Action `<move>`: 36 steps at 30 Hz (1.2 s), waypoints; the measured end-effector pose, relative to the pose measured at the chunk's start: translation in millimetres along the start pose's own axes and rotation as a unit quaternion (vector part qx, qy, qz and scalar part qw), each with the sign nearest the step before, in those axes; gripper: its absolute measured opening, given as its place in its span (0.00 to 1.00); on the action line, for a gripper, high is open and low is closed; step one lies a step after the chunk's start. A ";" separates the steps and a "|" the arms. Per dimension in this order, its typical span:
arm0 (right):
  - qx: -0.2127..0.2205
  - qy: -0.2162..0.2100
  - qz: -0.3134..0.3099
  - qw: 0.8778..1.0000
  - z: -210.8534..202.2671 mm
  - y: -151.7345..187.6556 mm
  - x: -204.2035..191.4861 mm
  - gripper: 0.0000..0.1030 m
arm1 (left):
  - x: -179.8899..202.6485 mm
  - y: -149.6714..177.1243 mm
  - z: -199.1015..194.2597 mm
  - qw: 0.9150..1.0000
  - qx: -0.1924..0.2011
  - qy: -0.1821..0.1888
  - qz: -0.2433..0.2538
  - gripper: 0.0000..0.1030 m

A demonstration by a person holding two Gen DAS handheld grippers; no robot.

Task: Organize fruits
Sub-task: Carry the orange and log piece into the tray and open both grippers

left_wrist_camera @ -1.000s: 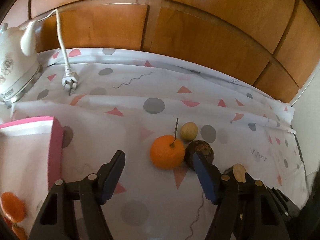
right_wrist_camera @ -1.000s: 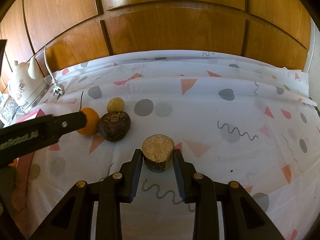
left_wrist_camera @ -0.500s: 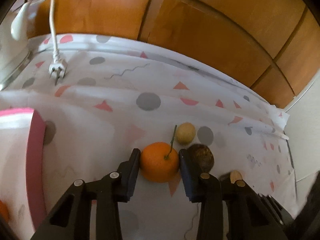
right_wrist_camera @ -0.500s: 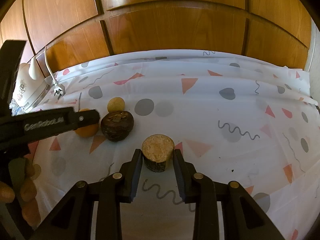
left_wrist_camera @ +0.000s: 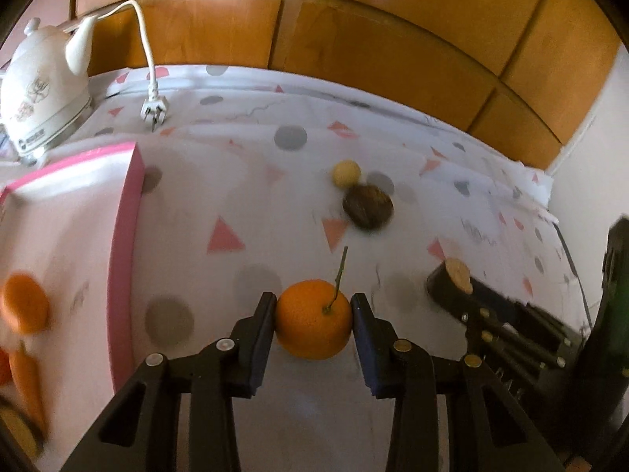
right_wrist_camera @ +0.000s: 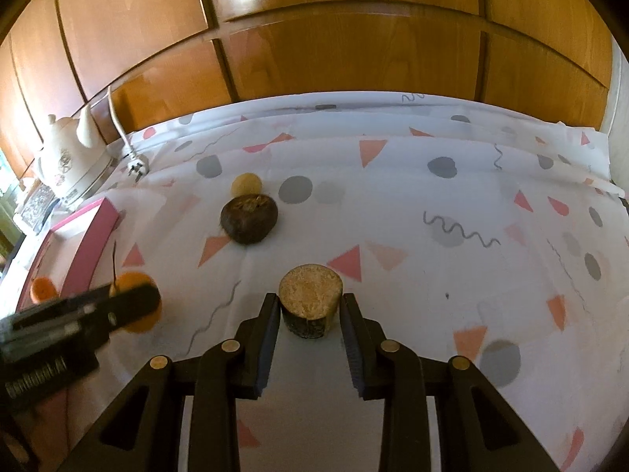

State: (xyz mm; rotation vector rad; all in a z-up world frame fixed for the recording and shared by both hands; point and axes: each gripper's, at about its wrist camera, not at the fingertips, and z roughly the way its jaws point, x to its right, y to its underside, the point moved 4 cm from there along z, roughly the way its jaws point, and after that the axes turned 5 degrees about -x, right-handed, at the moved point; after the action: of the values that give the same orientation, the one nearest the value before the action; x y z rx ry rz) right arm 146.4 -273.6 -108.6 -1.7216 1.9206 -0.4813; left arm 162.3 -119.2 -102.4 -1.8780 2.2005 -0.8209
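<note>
My left gripper (left_wrist_camera: 313, 308) is shut on an orange (left_wrist_camera: 310, 332) with a thin green stem, held just above the patterned tablecloth (left_wrist_camera: 243, 204). A pink-rimmed white box (left_wrist_camera: 125, 236) to its left holds several orange pieces (left_wrist_camera: 24, 308). My right gripper (right_wrist_camera: 310, 308) is shut on a dark-skinned cut fruit piece (right_wrist_camera: 310, 295) with a tan top face. A dark brown round fruit (right_wrist_camera: 249, 218) and a small yellow fruit (right_wrist_camera: 246, 185) lie together farther back. In the right wrist view the orange (right_wrist_camera: 131, 280) shows partly behind the left gripper's finger.
A white kettle (left_wrist_camera: 43, 94) stands at the back left, and its cord ends in a loose plug (left_wrist_camera: 155, 110) on the cloth. Wooden panels (right_wrist_camera: 354, 59) close the back. The cloth's right edge (left_wrist_camera: 550, 212) meets a pale wall.
The left gripper closed on the orange and carried it away from the dark fruit toward the pink box. The right gripper stayed put on the cut piece.
</note>
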 end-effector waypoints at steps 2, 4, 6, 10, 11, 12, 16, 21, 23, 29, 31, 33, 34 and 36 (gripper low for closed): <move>0.000 0.003 -0.004 1.000 -6.1 6.2 -0.7 0.31 | 2.8 13.1 -3.3 1.000 0.001 0.001 0.000 0.38; 0.003 0.006 -0.010 1.000 -13.0 12.2 -1.9 0.31 | 5.8 22.2 -7.3 1.000 0.008 0.003 0.004 0.38; 0.006 0.010 -0.018 1.000 -21.5 21.7 -3.7 0.31 | 11.1 33.4 -10.9 1.000 0.013 0.002 0.017 0.38; 0.010 0.018 -0.019 1.000 -30.5 40.6 -1.1 0.31 | 18.5 45.2 -12.5 0.998 0.036 -0.011 0.042 0.38; 0.008 0.019 -0.019 1.000 -29.7 43.9 -1.1 0.31 | 18.3 46.3 -11.9 0.998 0.038 -0.012 0.043 0.38; 0.006 0.018 -0.019 1.000 -28.1 49.2 -0.9 0.31 | 18.3 47.3 -10.2 0.998 0.040 -0.012 0.044 0.38; 0.019 0.023 -0.019 0.999 -28.2 56.5 -2.6 0.29 | 20.1 47.8 -2.8 0.998 0.036 -0.023 0.056 0.38; 0.024 0.019 -0.011 0.999 -27.7 57.5 -1.3 0.29 | 17.7 47.7 -1.6 0.998 0.037 -0.018 0.053 0.38; 0.024 0.018 -0.010 0.999 -27.3 58.0 -1.2 0.29 | 17.3 47.8 -1.5 0.998 0.039 -0.017 0.053 0.39; 0.019 0.018 -0.007 1.000 -26.3 61.4 -0.4 0.29 | 17.9 48.8 -0.3 0.998 0.042 -0.016 0.053 0.38; 0.019 0.019 -0.007 1.000 -26.0 61.4 -0.9 0.29 | 18.7 49.0 -0.4 0.997 0.043 -0.018 0.055 0.38; 0.019 0.019 -0.007 1.000 -25.9 61.4 -1.2 0.29 | 18.6 48.8 -0.5 0.997 0.043 -0.018 0.055 0.38; 0.019 0.019 -0.007 1.000 -26.1 61.3 -1.1 0.29 | 18.6 48.8 -0.3 0.997 0.043 -0.018 0.055 0.38; 0.019 0.019 -0.007 1.000 -25.9 61.2 -1.1 0.29 | 18.6 48.8 -0.4 0.997 0.044 -0.018 0.056 0.38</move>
State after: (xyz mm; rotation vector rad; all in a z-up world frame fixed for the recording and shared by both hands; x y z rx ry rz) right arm 81.9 -266.4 -122.8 -1.7158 1.9145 -0.5562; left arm 115.5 -133.0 -121.0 -1.7002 2.1870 -0.8416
